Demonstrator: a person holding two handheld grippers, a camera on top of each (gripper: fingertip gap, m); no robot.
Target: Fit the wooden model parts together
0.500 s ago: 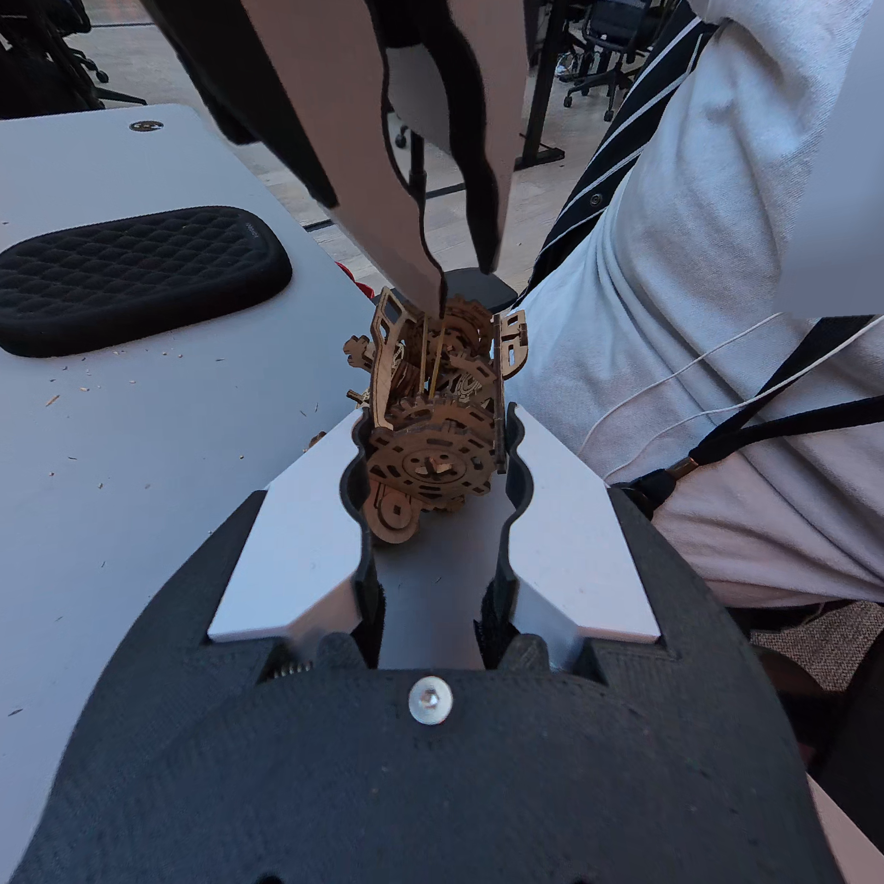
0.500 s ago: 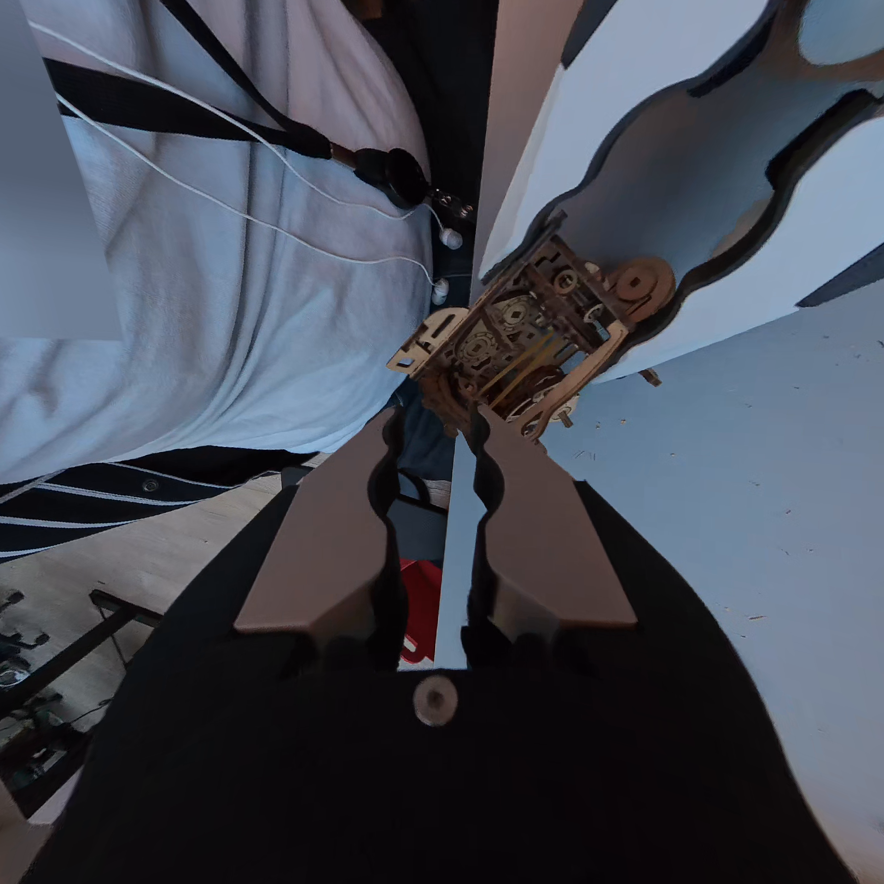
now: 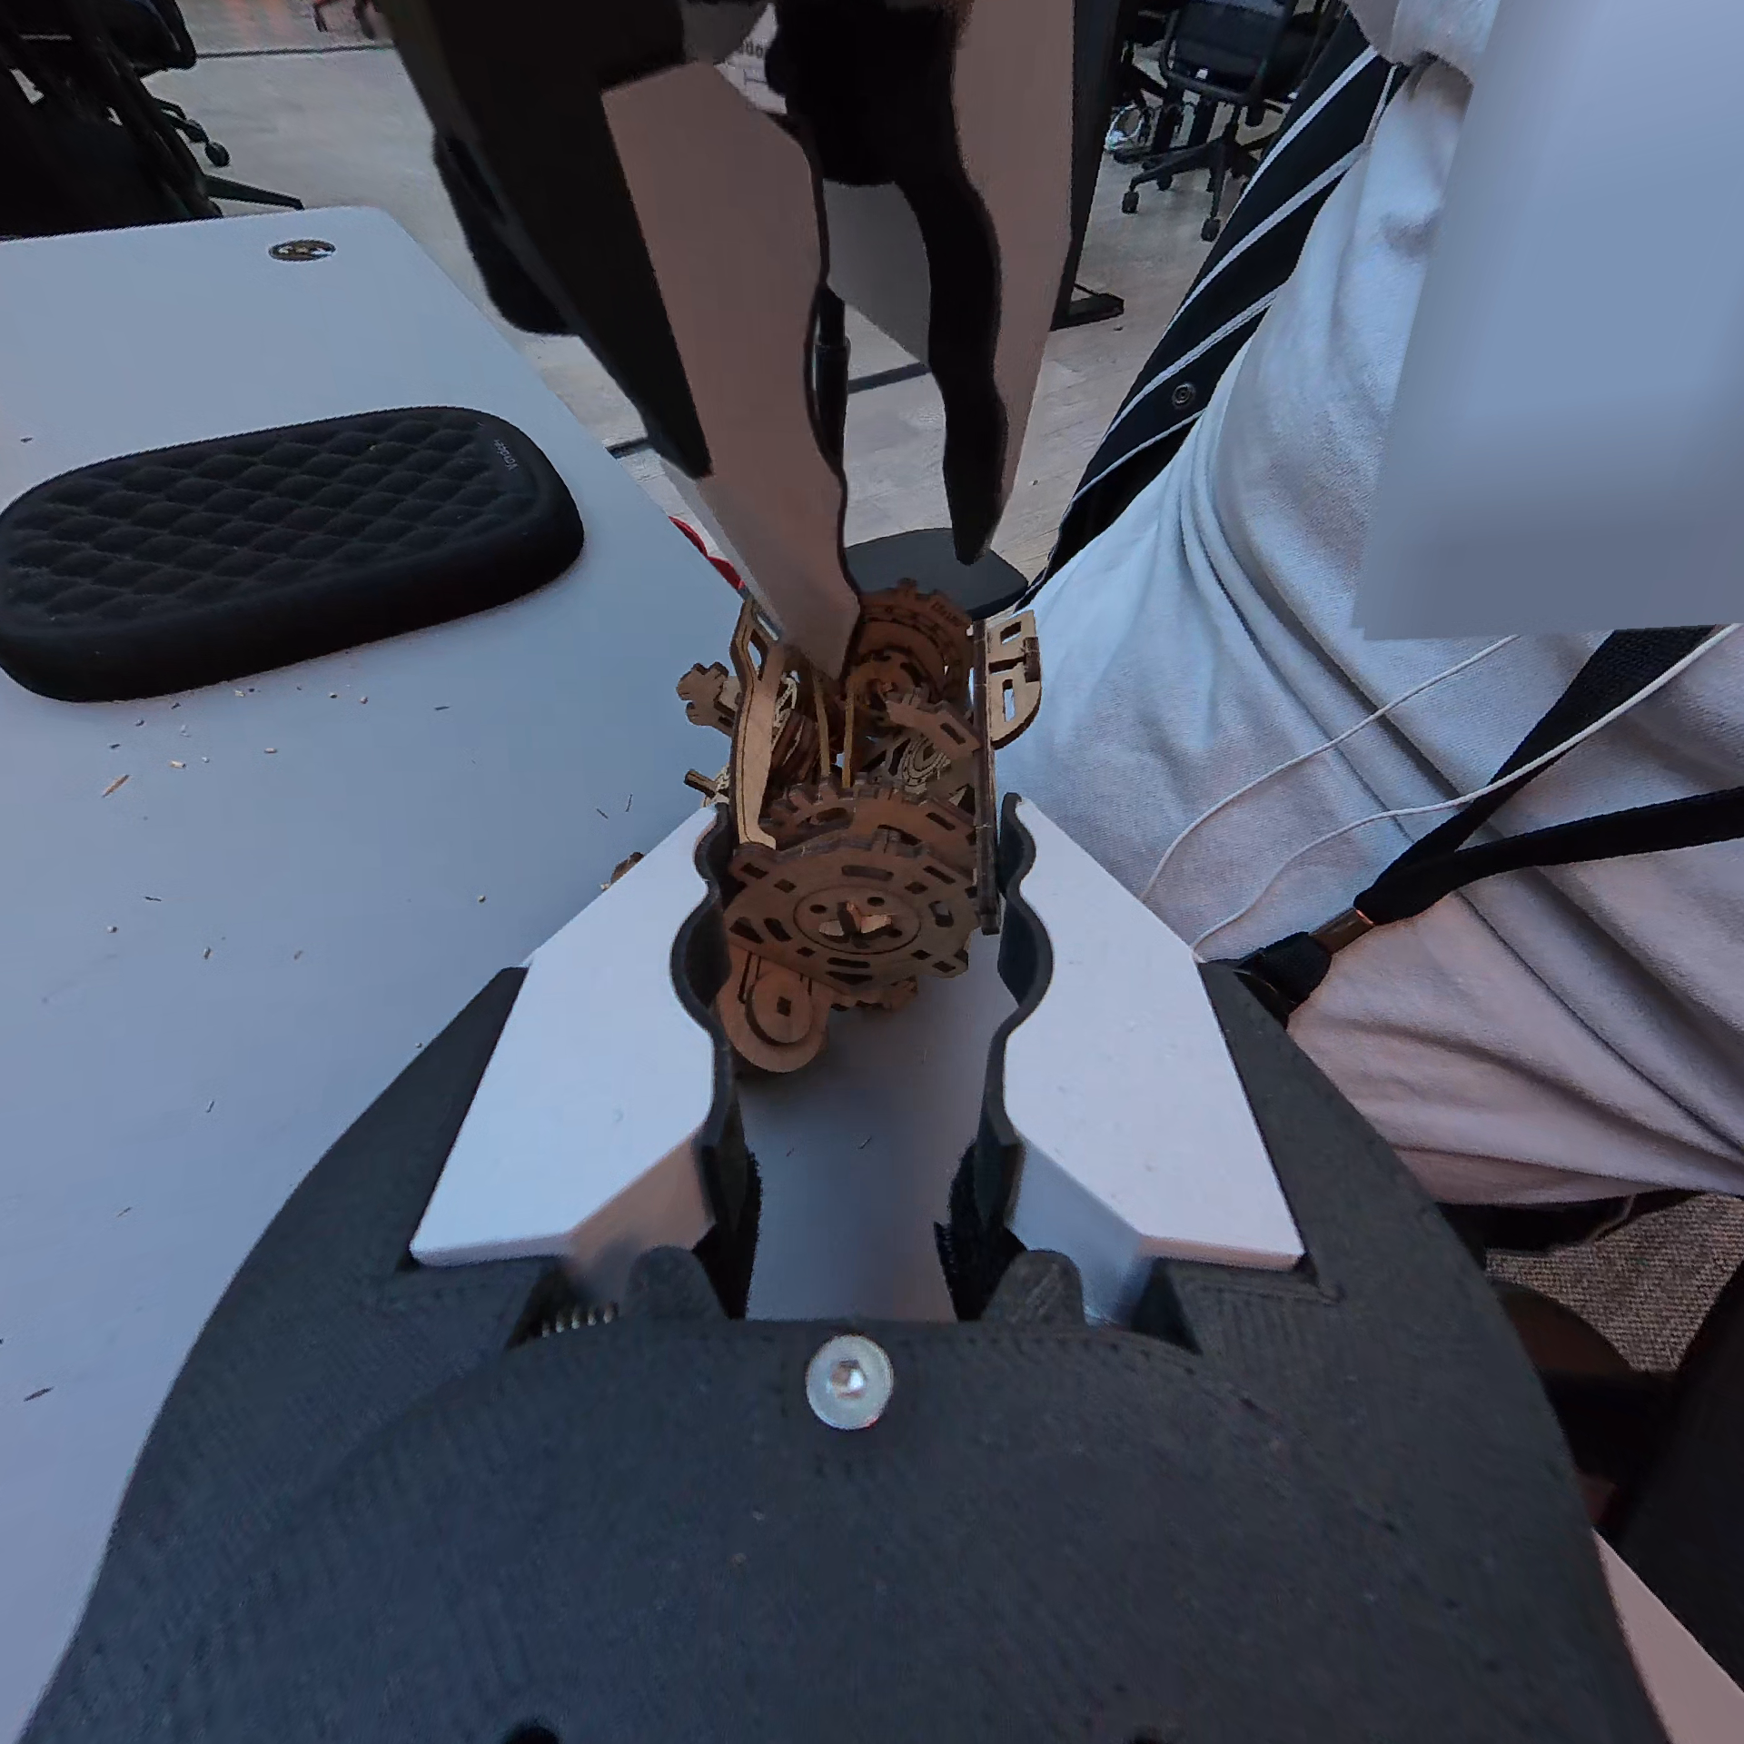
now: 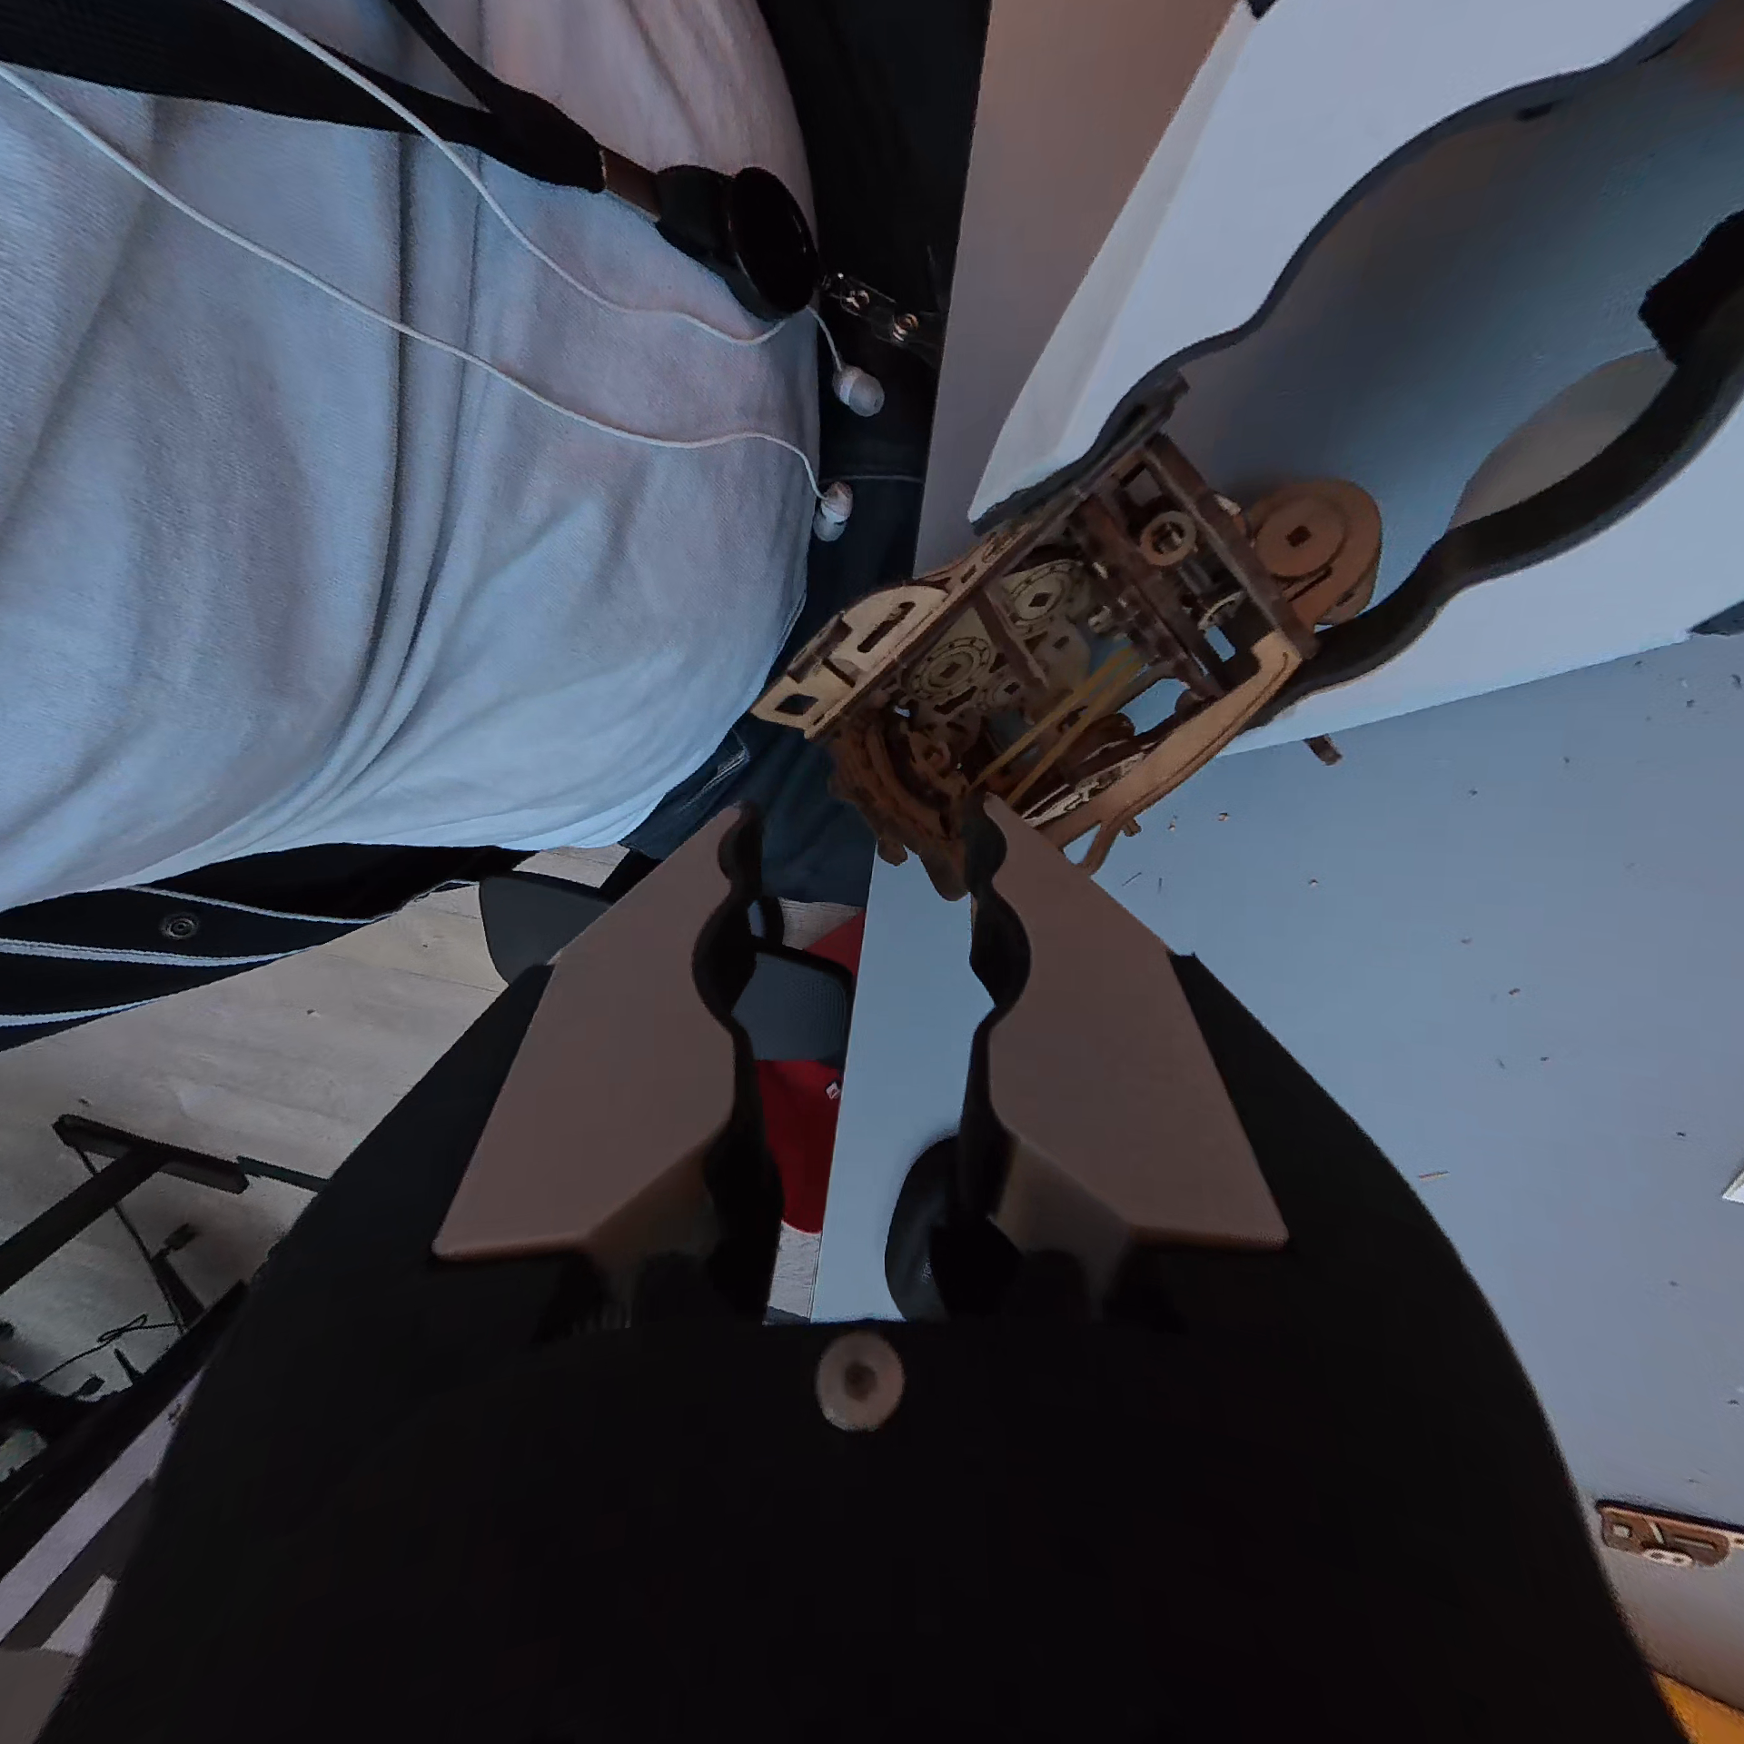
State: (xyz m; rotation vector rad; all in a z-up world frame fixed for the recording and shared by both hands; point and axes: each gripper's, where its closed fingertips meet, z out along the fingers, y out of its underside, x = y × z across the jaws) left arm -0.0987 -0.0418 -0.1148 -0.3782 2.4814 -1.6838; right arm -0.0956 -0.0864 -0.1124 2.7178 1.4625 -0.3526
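1. Wooden model (image 3: 854,849), a brown block of gears and frame plates, sits between the two white fingers of my left gripper (image 3: 859,830), at the near edge of the grey table (image 3: 283,944); both pads press its sides, so I have it clamped.
2. In the right wrist view the same model (image 4: 1038,651) shows its open frame, with yellow bands stretched inside and a round disc at the far end, held by the left gripper (image 4: 1255,557).
3. My right gripper (image 4: 863,840) comes at the model from the opposite side. Its jaws stand apart with a clear gap; nothing is gripped between them.
4. One right fingertip (image 3: 821,604) touches the top of the model among the gears, while the other hangs free just beside it, over the table edge.
5. A black quilted pad (image 3: 274,547) lies well apart on the table, with small wood crumbs scattered around.
6. A person in a light shirt (image 3: 1321,661) sits close behind, a thin white cord (image 4: 472,349) and black strap (image 3: 1557,840) across the chest.
7. A loose wooden piece (image 4: 1666,1557) lies on the table to the right.
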